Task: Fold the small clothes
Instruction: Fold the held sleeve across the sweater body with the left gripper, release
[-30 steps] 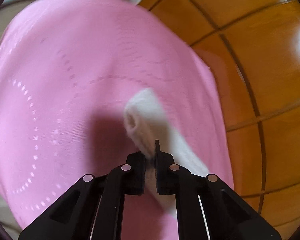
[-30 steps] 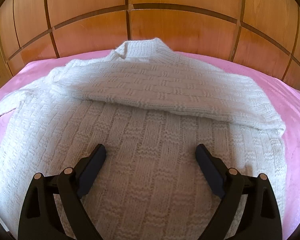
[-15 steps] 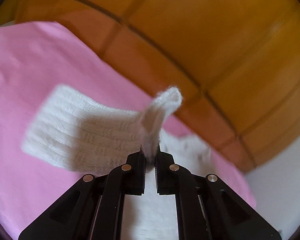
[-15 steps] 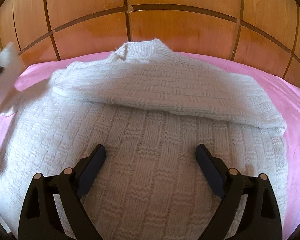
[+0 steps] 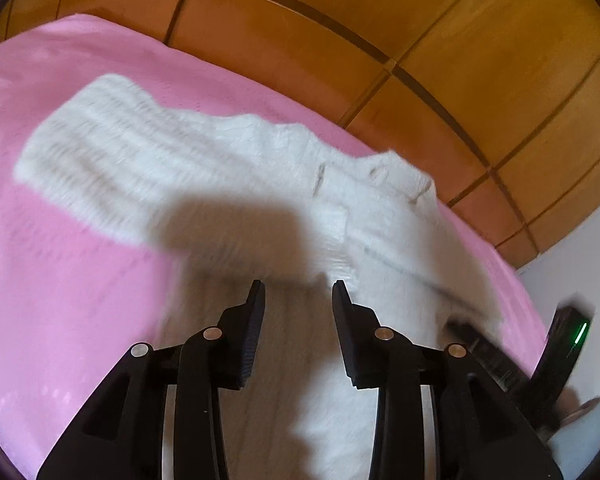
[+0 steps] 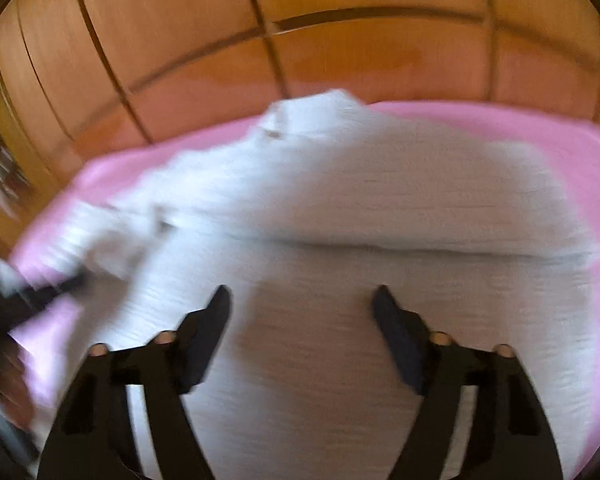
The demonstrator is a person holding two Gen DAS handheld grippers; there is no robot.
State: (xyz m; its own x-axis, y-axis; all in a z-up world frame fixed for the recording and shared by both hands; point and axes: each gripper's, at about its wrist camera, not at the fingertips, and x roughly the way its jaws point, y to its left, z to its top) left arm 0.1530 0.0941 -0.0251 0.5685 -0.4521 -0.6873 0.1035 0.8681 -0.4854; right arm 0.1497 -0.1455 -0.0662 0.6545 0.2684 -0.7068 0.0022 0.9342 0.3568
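A white knit sweater (image 5: 228,168) lies on a pink bedsheet (image 5: 60,280). In the left wrist view one sleeve (image 5: 100,148) stretches out to the left and rests flat. My left gripper (image 5: 298,292) is open and empty over the sweater's body. In the right wrist view the sweater (image 6: 340,240) fills the middle, with its other sleeve folded across the chest. My right gripper (image 6: 302,294) is open and empty just above the knit. The left gripper (image 6: 32,292) shows blurred at the left edge of that view.
A wooden panelled headboard (image 6: 300,40) stands behind the bed. The pink sheet (image 6: 580,152) runs round the sweater on both sides. A white wall (image 5: 580,260) is at the far right of the left wrist view.
My left gripper has let go of the sleeve cuff and opened; the sleeve now lies on the sheet. Both cameras have shifted and the right view is blurred.
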